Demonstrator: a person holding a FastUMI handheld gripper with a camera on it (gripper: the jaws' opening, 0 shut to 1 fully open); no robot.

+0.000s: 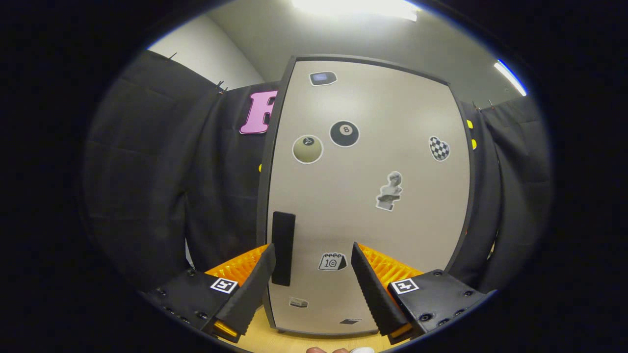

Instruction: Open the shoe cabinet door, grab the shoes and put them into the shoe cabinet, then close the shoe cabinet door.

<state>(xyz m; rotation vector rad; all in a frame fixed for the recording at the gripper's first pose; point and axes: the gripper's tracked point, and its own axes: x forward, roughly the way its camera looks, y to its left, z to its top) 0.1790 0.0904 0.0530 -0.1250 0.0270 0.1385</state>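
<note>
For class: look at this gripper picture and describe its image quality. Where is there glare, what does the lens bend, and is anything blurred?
Gripper view: ceiling lights blow out to white above the shoe cabinet door, leaving a soft sheen on its upper panel; the fisheye bows the door's straight edges outward; the black handle and stickers stay sharp; the open gripper, fingers apart near the handle, is crisp, without motion blur.

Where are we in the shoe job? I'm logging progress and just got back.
Nothing looks done: the cabinet door is closed. In hand: the open gripper faces the door, its fingers empty, the black handle just ahead of the left finger. Left: opening, loading shoes, closing.
</note>
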